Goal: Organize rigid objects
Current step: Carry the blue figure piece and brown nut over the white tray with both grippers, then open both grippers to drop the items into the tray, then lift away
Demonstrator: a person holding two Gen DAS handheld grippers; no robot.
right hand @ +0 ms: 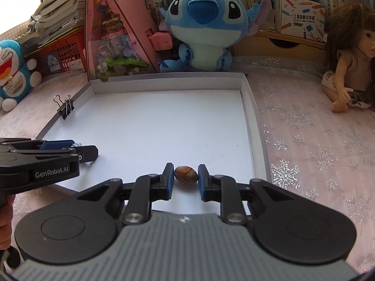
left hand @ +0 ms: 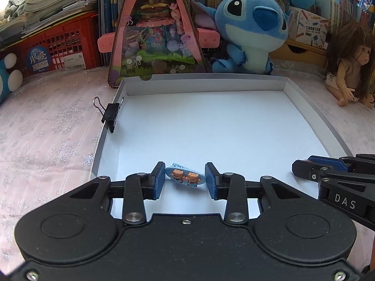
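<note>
A shallow white cardboard tray (left hand: 234, 128) (right hand: 164, 121) lies on a pink snowflake cloth. My left gripper (left hand: 185, 171) is shut on a small blue hair clip (left hand: 185, 178) with two orange bears, low over the tray's near left part. My right gripper (right hand: 185, 171) is shut on a brown nut (right hand: 185, 175) over the tray's near right part. Each gripper shows in the other's view: the right gripper (left hand: 304, 168) at the right edge, the left gripper (right hand: 86, 152) at the left edge. Whether either object touches the tray floor, I cannot tell.
A black binder clip (left hand: 110, 114) (right hand: 64, 107) is clamped on the tray's left rim. Behind the tray stand a pink triangular toy box (left hand: 154, 35), a blue plush (left hand: 250, 30) and shelves of books. A doll (right hand: 351, 65) sits at the right, a red crate (left hand: 58, 44) at the left.
</note>
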